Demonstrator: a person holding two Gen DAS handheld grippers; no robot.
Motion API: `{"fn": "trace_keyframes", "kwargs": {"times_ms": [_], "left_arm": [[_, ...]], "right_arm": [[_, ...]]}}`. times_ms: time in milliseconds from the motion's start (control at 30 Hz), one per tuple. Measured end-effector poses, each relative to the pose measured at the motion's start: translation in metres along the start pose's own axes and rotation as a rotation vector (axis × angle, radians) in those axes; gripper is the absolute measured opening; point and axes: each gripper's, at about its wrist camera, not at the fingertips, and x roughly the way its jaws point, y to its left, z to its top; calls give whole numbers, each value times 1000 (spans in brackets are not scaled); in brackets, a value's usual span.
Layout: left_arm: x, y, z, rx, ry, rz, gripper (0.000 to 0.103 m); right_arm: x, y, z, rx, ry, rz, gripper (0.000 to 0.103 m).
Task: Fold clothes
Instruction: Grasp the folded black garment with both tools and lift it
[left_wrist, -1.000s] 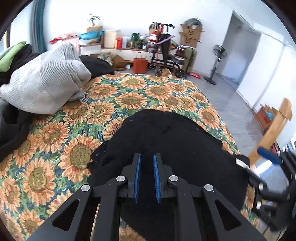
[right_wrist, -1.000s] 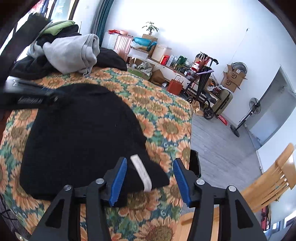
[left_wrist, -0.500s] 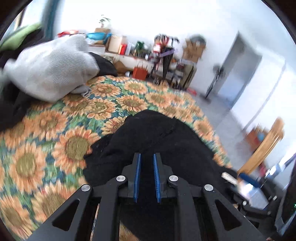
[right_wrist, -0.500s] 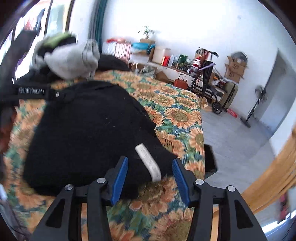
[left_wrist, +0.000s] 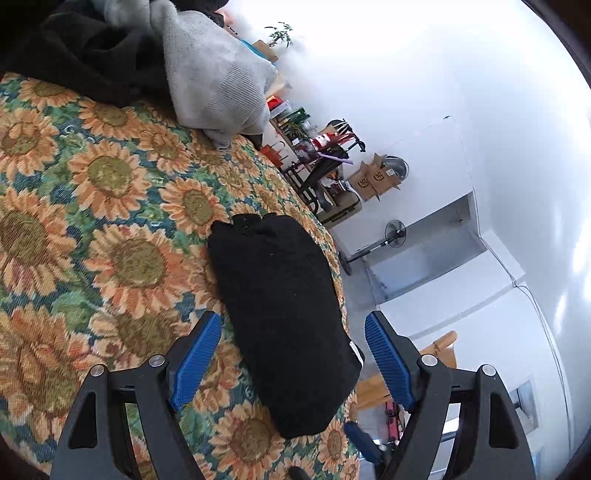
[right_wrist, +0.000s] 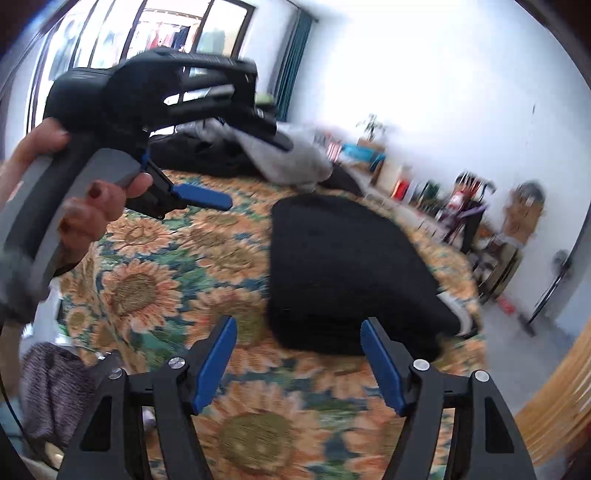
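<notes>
1. The left gripper (left_wrist: 293, 363) has its jaws opening wide; the near end of the folded black garment (left_wrist: 284, 317) lies between the blue pads (left_wrist: 194, 358), which stand clear of the cloth on both sides.
2. The right gripper (right_wrist: 299, 363) is also opening, jaws wide; the garment's near edge (right_wrist: 347, 273) sits just ahead of and between its pads, untouched, though blur softens this view.
3. The garment is a thick, fuzzy, rounded-rectangle bundle, with a small white label (right_wrist: 456, 306) at one corner.
4. It rests on the bed (left_wrist: 110, 229), whose woven cover carries orange sunflowers on green, near the edge by the floor.
5. In the right wrist view a hand (right_wrist: 79, 206) grips the left gripper's grey handle above the bed.
6. Farther off, a ribbed grey sweater (left_wrist: 218, 77) is heaped over dark clothes (left_wrist: 88, 51), cut off at the frame's top.
7. Beyond, cluttered shelves, cardboard boxes (left_wrist: 373, 179) and a standing fan (left_wrist: 393, 236) are small and hard to make out.
</notes>
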Motion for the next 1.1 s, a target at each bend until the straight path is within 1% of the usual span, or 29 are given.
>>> {"fn": "trace_keyframes", "kwargs": {"times_ms": [33, 100, 167, 200, 233, 267, 300, 333, 367, 433, 500, 567, 633, 667, 767, 867, 933, 967, 1033, 1100], "left_arm": [[-2, 0, -1, 6, 1, -1, 80], [-4, 0, -2, 20, 3, 4, 80], [-4, 2, -1, 23, 4, 7, 80], [-5, 4, -1, 17, 4, 5, 80], [-4, 7, -1, 0, 4, -6, 80], [-4, 11, -1, -14, 7, -17, 80], [-2, 15, -2, -29, 12, -24, 80], [2, 16, -2, -43, 20, -27, 80], [7, 16, -3, -53, 33, -33, 80], [17, 17, -5, -71, 60, -46, 81], [27, 18, -8, -91, 87, -63, 81], [40, 18, -10, -125, 117, -114, 81], [51, 20, -12, -177, 121, -186, 80], [56, 22, -12, -213, 110, -229, 80], [69, 25, -11, -303, 79, -293, 81], [86, 20, -10, -314, 93, -274, 81], [92, 11, -9, -280, 79, -224, 81], [95, 6, -9, -260, 73, -216, 81], [106, -3, -9, -235, 100, -188, 81], [114, -6, -9, -236, 123, -187, 80]], "right_arm": [[4, 2, -2, 20, 16, 12, 66], [15, 2, -1, 51, 43, 24, 64], [27, 3, 0, 65, 57, 40, 53], [30, 3, -1, 67, 54, 37, 52], [30, 4, -1, 64, 46, 26, 47], [30, 5, -1, 61, 40, 14, 41], [29, 5, 0, 59, 40, 0, 28], [28, 3, 1, 63, 40, -2, 26], [25, -3, 2, 80, 39, 23, 25], [17, -18, 8, 128, 30, 70, 23], [9, -28, 14, 153, -3, 83, 22], [1, -36, 21, 173, -41, 81, 22], [-3, -43, 27, 191, -71, 77, 21], [-4, -46, 29, 200, -81, 79, 21], [-5, -50, 31, 215, -89, 101, 21], [-7, -53, 28, 221, -96, 121, 21], [-7, -57, 26, 224, -97, 135, 21], [-8, -58, 25, 228, -98, 138, 21], [-8, -62, 24, 236, -100, 144, 21], [-7, -70, 22, 251, -102, 148, 21]]}}
